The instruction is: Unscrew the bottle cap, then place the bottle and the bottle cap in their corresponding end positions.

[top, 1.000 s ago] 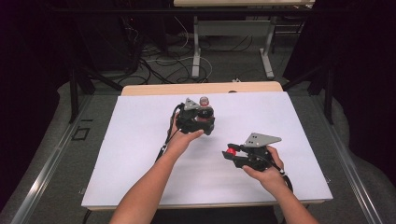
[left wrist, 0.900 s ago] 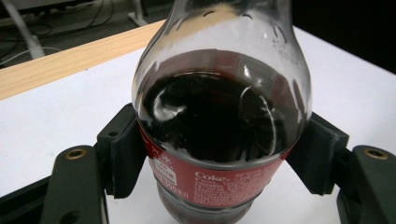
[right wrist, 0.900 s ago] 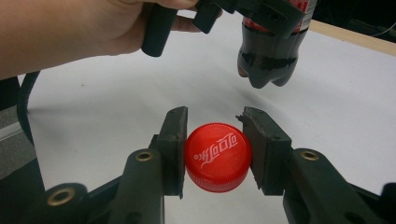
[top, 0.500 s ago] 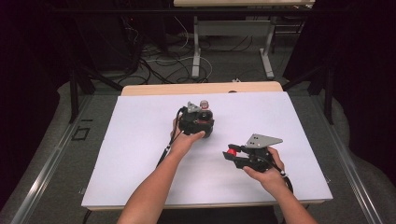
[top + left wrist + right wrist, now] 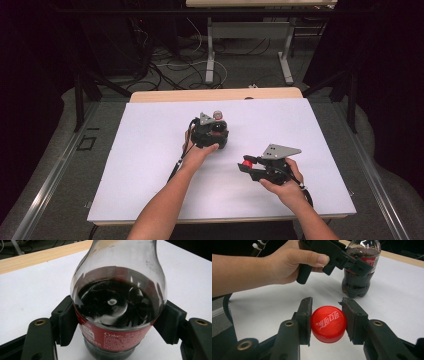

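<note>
White table point(image 5: 150, 150) — right gripper point(image 5: 327, 315) pinches red cap point(image 5: 328, 323); bottle point(image 5: 117, 302) half-full.

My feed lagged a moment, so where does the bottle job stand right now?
Done: the red cap is off the cola bottle, whose neck looks open in the high view. In hand: the left tongs grip the bottle at its label, upright on the white table, and the right tongs pinch the cap apart from it, off to the side. Left: probably setting the cap down or screwing it back on.
</note>
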{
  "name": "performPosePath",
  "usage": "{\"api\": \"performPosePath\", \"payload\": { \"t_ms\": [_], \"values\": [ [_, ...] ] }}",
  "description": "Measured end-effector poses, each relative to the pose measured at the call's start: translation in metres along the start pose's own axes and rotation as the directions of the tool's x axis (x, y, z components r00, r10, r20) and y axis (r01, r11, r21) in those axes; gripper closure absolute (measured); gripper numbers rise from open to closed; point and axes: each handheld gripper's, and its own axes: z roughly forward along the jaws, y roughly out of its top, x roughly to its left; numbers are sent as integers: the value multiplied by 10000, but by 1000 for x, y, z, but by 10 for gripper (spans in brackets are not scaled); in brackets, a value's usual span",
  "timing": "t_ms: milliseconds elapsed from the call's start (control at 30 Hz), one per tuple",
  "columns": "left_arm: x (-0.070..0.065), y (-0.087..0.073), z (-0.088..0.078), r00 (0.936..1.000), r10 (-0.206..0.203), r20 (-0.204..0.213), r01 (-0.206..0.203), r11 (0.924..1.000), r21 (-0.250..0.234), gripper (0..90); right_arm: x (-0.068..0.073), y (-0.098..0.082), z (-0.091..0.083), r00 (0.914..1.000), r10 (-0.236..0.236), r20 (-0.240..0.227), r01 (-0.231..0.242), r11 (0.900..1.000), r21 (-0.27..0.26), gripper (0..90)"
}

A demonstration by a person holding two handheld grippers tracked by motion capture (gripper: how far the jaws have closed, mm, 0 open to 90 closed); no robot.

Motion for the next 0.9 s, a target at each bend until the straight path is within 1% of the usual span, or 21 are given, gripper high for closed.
{"api": "performPosePath", "payload": {
  "t_ms": [67,100,167,367,400,500,567,600,633,700,767,800,833,900],
  "values": [
    [-1,-1,0,10000,44,17,-44,10000,-84,289,0,0,0,10000,-39,-26,39,10000,-6,611],
    [-2,-1,0,9999,125,-25,-125,9999,-66,288,0,0,0,10000,-62,-78,63,9999,79,611],
    [-3,-1,-1,9997,235,-13,-235,9997,-13,287,0,0,0,10000,-50,-47,50,10000,49,611],
    [-4,-2,-1,9998,200,-61,-201,9998,-18,285,-1,0,0,10000,24,3,-24,10000,9,611],
    [-4,-2,-1,9996,292,-67,-291,9995,89,284,0,0,0,10000,67,-10,-67,10000,-12,611],
    [-4,-2,-1,9997,250,-40,-250,9996,91,281,0,0,0,10000,34,-29,-34,10000,37,611],
    [-3,-2,-2,10000,68,42,-69,9999,135,274,0,0,0,10000,36,-42,-36,10000,16,611],
    [-2,-2,-2,9999,132,66,-133,9999,98,271,-1,0,0,10000,19,-52,-19,10000,-3,611],
    [-1,-2,-2,9999,33,140,-34,9999,115,266,-1,0,0,10000,23,-55,-23,10000,11,611],
    [0,-2,-3,9997,-169,199,166,9998,126,231,-1,0,1,9999,29,-114,-28,10000,90,611],
    [1,-2,-5,9994,-267,235,266,9996,49,195,-1,0,1,10000,37,-77,-37,10000,16,611],
    [1,-2,-6,9988,-431,231,430,9991,48,185,-1,0,1,9999,91,-111,-90,10000,41,611],
    [2,-1,-7,9989,-415,208,415,9991,-14,165,-1,0,2,9999,81,-88,-81,10000,41,611],
    [4,-1,-10,9983,-540,236,541,9985,-40,147,-1,0,2,9999,100,-99,-99,9999,138,611]
  ]
}}
